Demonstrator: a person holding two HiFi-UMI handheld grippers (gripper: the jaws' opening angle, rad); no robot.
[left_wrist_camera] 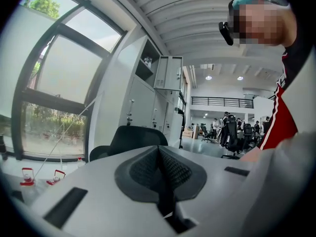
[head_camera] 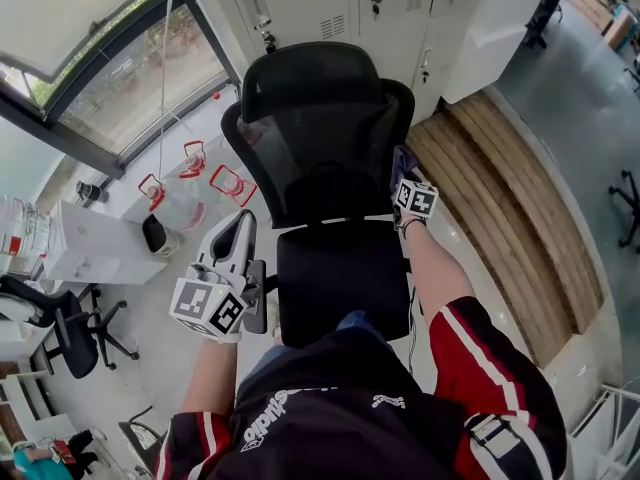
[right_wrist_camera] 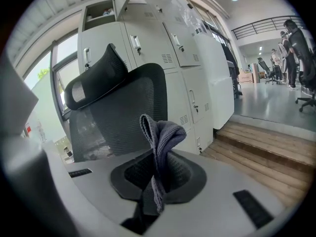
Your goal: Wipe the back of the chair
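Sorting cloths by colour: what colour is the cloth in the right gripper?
Bluish-grey cloth, clearest in the right gripper view.

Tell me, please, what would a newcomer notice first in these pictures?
The black mesh office chair fills the middle of the head view, its seat toward the person. At the right edge of its back, the right gripper is shut on a grey cloth, which is bunched upright between the jaws. The left gripper, shut and empty, is to the left of the seat in that view.
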